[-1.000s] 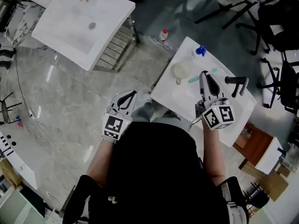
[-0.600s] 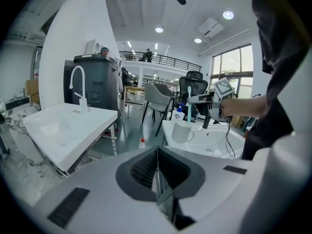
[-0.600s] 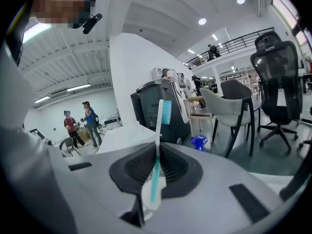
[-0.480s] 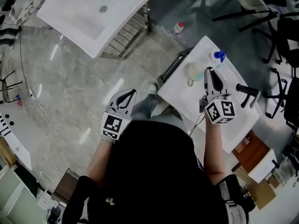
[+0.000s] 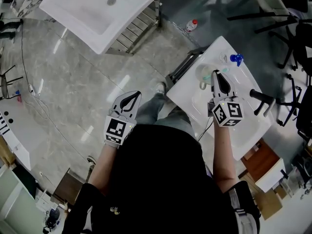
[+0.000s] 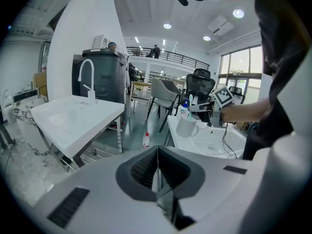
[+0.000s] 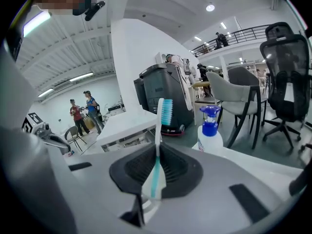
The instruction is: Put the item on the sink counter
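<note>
My right gripper (image 5: 218, 75) is shut on a white-and-teal toothbrush (image 7: 157, 130), whose blue bristled head (image 7: 166, 110) sticks up past the jaws. It hovers over the white sink counter (image 5: 187, 97) at the right, right next to a white mug (image 5: 204, 73). In the left gripper view the same mug (image 6: 186, 126) stands on the counter with the toothbrush tip just above it. My left gripper (image 5: 130, 100) is shut and holds nothing, low over the floor to the counter's left; its jaws (image 6: 157, 155) meet in a closed line.
A blue-capped pump bottle (image 5: 236, 58) and a black faucet (image 5: 261, 99) stand on the same sink unit. A second white sink (image 5: 105, 6) stands at the top left. A small bottle (image 5: 191, 26) stands on the floor. Black office chairs are at the far right.
My right gripper has sunk with the toothbrush towards the counter and sits closer to the mug. The left gripper has shifted slightly. The head view has drifted, so both sinks appear higher.
</note>
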Demonstrator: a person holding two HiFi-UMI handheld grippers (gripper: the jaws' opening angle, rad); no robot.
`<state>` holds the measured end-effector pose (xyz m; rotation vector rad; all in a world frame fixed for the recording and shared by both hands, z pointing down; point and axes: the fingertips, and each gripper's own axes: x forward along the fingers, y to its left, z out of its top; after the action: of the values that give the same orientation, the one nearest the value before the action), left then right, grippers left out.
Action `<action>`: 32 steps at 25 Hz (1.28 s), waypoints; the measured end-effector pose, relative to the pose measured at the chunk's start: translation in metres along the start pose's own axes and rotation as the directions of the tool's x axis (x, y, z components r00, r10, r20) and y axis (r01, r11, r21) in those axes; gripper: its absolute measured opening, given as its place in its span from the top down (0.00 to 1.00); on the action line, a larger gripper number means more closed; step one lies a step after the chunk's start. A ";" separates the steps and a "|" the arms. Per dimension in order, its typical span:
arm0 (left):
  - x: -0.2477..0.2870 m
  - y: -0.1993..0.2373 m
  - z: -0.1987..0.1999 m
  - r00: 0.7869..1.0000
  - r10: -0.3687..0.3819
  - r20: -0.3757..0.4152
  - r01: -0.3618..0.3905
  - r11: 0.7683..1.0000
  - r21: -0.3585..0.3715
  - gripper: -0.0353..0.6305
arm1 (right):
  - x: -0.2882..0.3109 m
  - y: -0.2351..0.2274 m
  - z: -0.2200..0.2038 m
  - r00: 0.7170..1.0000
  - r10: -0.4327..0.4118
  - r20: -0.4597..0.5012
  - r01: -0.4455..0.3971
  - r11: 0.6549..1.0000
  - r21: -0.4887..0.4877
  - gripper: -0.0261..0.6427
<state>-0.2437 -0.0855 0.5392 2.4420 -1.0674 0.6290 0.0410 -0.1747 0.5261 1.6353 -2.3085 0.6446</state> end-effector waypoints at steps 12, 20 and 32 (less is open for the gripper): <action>-0.002 0.004 -0.007 1.000 0.010 -0.003 -0.010 1.000 -0.020 0.91 | 0.012 0.000 -0.019 0.998 -0.011 -0.064 0.010 1.000 -0.015 0.89; -0.005 0.006 -0.009 1.000 0.019 0.000 -0.019 0.999 -0.031 0.91 | 0.015 -0.004 -0.021 0.995 -0.030 -0.093 0.028 0.999 -0.024 0.89; -0.007 0.006 -0.008 1.000 0.026 0.016 -0.025 0.999 -0.032 0.91 | 0.021 -0.007 -0.024 0.989 -0.050 -0.142 0.040 0.997 -0.068 0.89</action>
<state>-0.2550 -0.0809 0.5430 2.4142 -1.1081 0.5968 0.0391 -0.1832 0.5578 1.5539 -2.1618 0.6481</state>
